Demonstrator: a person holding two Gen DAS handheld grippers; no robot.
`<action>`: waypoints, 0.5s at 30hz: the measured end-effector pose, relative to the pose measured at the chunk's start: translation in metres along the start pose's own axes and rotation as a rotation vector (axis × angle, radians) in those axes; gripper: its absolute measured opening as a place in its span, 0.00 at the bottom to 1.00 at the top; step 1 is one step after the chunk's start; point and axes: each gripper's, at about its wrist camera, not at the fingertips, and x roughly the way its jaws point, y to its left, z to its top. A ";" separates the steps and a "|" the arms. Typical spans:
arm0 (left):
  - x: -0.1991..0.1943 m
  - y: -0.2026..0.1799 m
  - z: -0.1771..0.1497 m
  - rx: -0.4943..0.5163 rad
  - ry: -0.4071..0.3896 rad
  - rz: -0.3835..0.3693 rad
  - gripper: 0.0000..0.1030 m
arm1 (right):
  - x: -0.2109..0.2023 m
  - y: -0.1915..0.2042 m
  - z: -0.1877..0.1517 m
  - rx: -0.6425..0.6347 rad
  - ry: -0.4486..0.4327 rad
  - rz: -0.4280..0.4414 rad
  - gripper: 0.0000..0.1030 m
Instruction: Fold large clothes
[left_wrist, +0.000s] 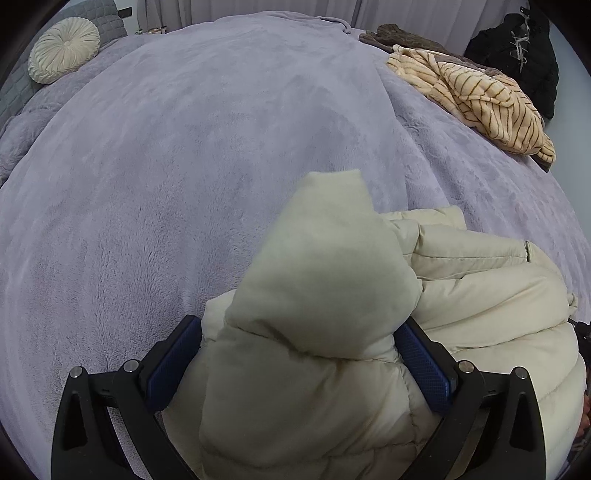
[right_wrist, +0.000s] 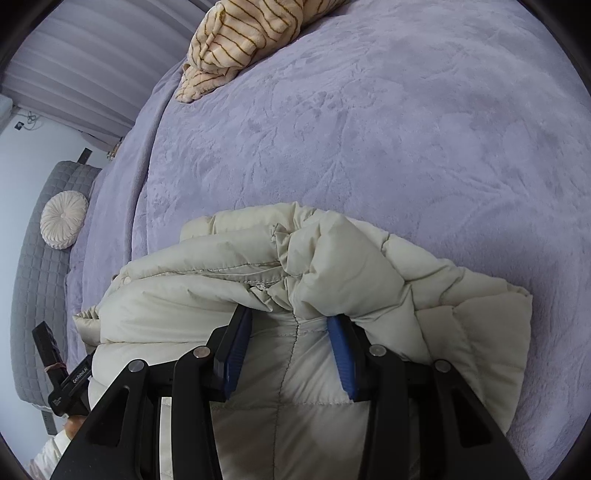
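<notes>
Cream puffer jacket (left_wrist: 332, 280): bunched on bed (left_wrist: 147, 184), clamped in left tongs (left_wrist: 299, 354), right tongs (right_wrist: 290, 332), both part-open around padding. Advice: lower evenly, align edges before release.

I see a lilac blanket (left_wrist: 184, 166) over the bed, a round cushion (left_wrist: 64, 50) by the grey headboard (right_wrist: 37, 295), curtains (right_wrist: 85, 74) behind.
</notes>
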 end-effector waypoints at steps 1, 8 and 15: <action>0.000 0.000 0.000 0.001 0.001 0.001 1.00 | 0.000 0.000 0.000 -0.002 -0.003 0.000 0.43; 0.001 0.001 0.002 0.005 0.003 0.000 1.00 | 0.001 0.000 -0.002 -0.008 -0.006 -0.006 0.43; -0.010 0.020 0.008 -0.013 0.006 -0.008 1.00 | -0.007 0.011 0.003 -0.062 0.007 -0.047 0.43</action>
